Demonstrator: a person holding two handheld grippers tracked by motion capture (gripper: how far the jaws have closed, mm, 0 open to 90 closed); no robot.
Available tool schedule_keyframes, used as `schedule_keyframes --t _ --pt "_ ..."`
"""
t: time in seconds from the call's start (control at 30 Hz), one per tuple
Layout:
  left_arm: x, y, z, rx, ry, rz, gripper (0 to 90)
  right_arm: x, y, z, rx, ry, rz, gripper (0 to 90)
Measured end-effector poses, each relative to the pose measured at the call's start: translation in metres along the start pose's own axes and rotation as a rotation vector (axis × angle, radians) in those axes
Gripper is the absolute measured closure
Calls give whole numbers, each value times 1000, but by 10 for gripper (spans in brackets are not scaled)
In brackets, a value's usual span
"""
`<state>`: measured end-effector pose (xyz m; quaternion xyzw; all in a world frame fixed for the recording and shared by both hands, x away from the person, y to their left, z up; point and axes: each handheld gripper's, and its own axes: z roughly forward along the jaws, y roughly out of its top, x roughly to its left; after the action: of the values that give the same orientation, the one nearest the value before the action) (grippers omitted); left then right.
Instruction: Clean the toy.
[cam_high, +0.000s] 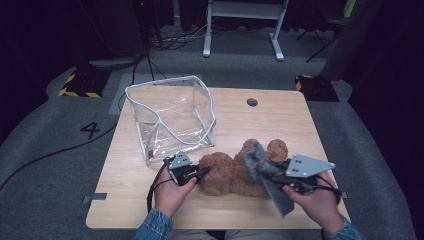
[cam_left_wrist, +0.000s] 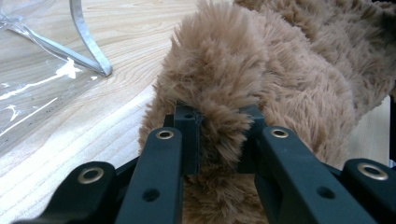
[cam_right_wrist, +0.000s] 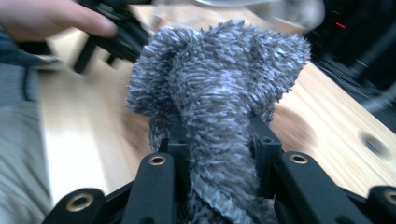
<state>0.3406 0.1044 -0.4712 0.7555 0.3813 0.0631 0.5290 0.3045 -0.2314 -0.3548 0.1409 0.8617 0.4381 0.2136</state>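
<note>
High view: near the front edge of the wooden tabletop (cam_high: 280, 115) lies a brown plush teddy bear (cam_high: 227, 175). The left gripper (cam_high: 202, 172) pinches its fur; the right gripper (cam_high: 272, 176) clamps a grey fuzzy cloth (cam_high: 260, 165) draped over it.

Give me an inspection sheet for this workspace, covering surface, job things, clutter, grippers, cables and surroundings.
Surface: wooden table, round hole near the far edge.
Job's things: brown teddy bear lying at the near edge; grey furry cloth draped over it; clear bag standing open behind, to the left.
Clutter: nothing seen.
Grippers: left gripper shut on the bear's plush; right gripper shut on the cloth.
Cables: black cable looping from the left gripper; more cables across the floor.
Surroundings: grey carpet, number 4 marked on it, white desk frame beyond, dark room.
</note>
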Motion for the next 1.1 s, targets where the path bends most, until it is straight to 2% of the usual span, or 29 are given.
schedule_keyframes --t 0.03,0.17,0.3,0.4,0.47,0.5,0.53,0.57,0.7,0.8,0.87,0.93,0.97,1.03,1.1 --pt "0 0 0 -1 -2 -4 764 7 7 10 -6 28 -18 691" --pt "2 -1 0 -6 5 4 764 23 23 43 -16 92 -64 690" --pt "4 -3 0 -23 6 -4 763 38 25 80 15 154 -87 688" --pt "4 -2 -2 -29 -1 -2 744 40 18 98 65 141 -116 688" --pt "4 -1 -5 -56 -2 37 678 35 11 103 92 129 -98 688" --pt "3 0 -7 -81 14 73 627 30 7 105 89 140 -75 688" --pt "2 0 -8 -100 24 72 562 24 4 105 77 149 -44 688" --pt "1 1 -11 -108 30 96 515 22 3 104 75 148 -39 688" --pt "-6 -1 -17 -63 1 185 382 16 2 102 76 128 -44 685" --pt "-14 0 -18 -36 -65 196 344 15 0 102 66 134 -37 683" --pt "-20 1 -14 -7 -86 226 317 15 0 102 66 135 -36 682" --pt "-25 0 -3 25 -80 247 281 14 1 104 70 137 -39 680" --pt "-26 -1 3 34 -63 267 266 14 1 105 72 141 -39 679" --pt "-28 -3 10 49 -34 289 319 14 1 107 82 142 -39 672" --pt "-32 -2 16 70 8 314 439 15 -1 109 90 131 -45 663"
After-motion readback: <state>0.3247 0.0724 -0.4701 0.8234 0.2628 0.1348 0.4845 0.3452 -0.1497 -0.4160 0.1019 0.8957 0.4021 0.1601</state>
